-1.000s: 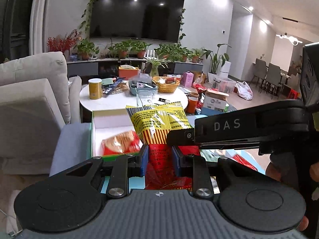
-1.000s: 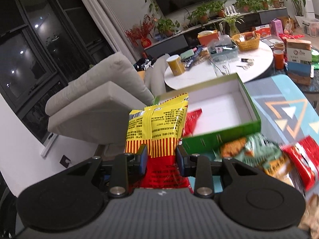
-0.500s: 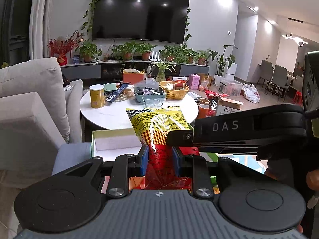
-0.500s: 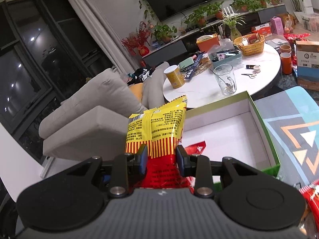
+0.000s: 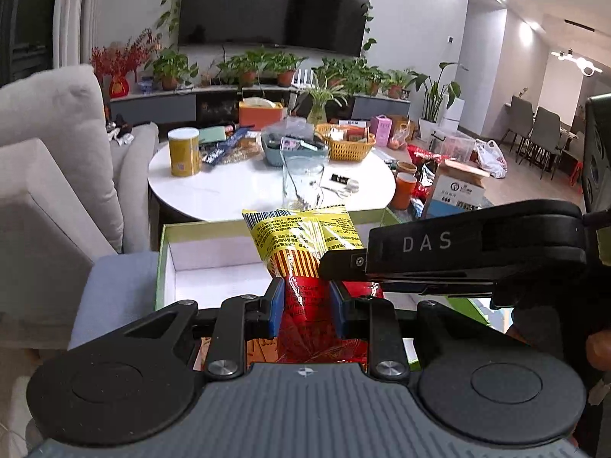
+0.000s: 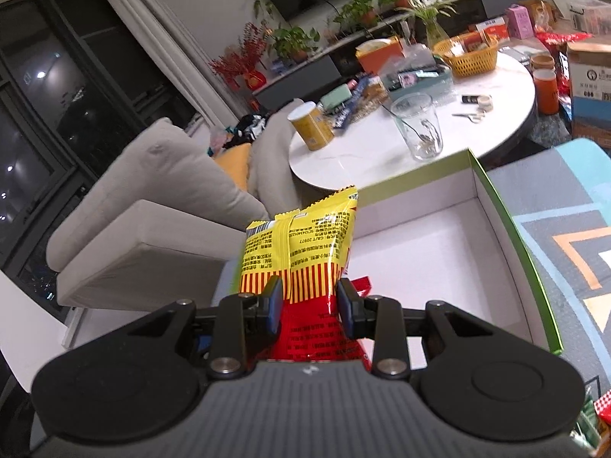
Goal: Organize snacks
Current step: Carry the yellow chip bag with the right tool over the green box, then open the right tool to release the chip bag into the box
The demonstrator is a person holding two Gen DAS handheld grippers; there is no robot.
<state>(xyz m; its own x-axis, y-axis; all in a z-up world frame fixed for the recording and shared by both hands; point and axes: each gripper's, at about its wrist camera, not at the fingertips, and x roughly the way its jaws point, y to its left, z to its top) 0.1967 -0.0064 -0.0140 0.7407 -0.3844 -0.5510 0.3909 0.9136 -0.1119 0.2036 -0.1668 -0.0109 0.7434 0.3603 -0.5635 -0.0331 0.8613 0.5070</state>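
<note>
**Both grippers on one snack bag, above the open box**

- Left gripper (image 5: pixel 305 307): fingers (image 5: pixel 275 307) pinching the red lower part of the snack bag (image 5: pixel 301 236). The right gripper's dark arm crosses this view just right of the bag.
- Right gripper (image 6: pixel 310 307): fingers (image 6: pixel 274 307) pinching the same bag (image 6: pixel 301 244) on its red-and-yellow striped band.
- Bag stands upright between both pairs of fingers, long axis running up and away from them, yellow top with barcode uppermost. Glossy, crinkled film; looks light and soft.
- Key relation: the green-walled box (image 6: pixel 508 225) with its white floor lies directly ahead of and below the bag; bag not yet resting inside. Neither hand is clearly nearer.
- Judgement: next move likely lowers the bag forward into the box.
- Another red packet (image 6: pixel 361 282) peeks out just behind the bag.
- Round tabletop (image 5: pixel 229 194) beyond carries clutter.
</note>
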